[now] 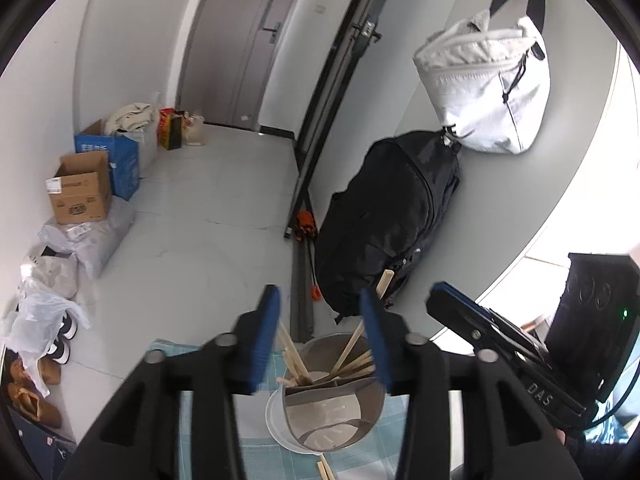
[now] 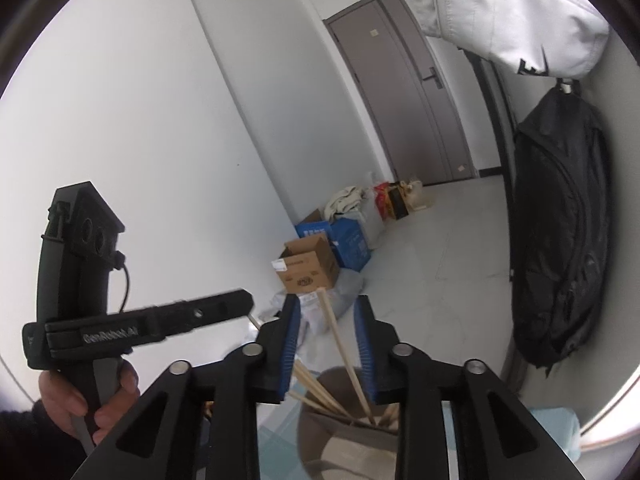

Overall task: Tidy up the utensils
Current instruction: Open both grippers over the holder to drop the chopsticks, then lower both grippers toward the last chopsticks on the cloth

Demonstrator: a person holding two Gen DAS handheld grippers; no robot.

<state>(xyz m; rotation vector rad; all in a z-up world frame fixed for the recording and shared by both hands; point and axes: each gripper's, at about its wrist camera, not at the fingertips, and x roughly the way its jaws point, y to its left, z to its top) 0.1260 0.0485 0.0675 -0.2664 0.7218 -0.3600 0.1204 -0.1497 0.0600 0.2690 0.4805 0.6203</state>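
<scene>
- Chopsticks: pale wooden chopsticks (image 1: pixel 352 354) stand bunched in round grey metal utensil holder w/ inner divider (image 1: pixel 334 408), which sits in a clear plastic dish (image 1: pixel 276 420) on light blue checked tablecloth (image 1: pixel 208 420) of the table. One more wooden stick (image 1: pixel 325 470) lies loose on the cloth just beside the dish.
- Left tool (image 1: pixel 322 344): blue pads spread wide, released, grasping nothing; hovers above holder rim.
- Right tool (image 2: pixel 326 344): jaws apart, one long chopstick (image 2: pixel 344 348) rising between pads. Cannot tell if either pad touches it; looks ungripped.
- Risk 1: holder is tall and light-looking; a sideways nudge from either tool could tip it, esp. w/ sticks leaning to one side.
- Risk 2: if right tool shuts off-centre, thin stick may pivot or slip out and fall to floor.
- Risk 3: both tools crowd same opening; collision likely if they descend together.
- Risk 4: loose stick near table edge could get swept off.
</scene>
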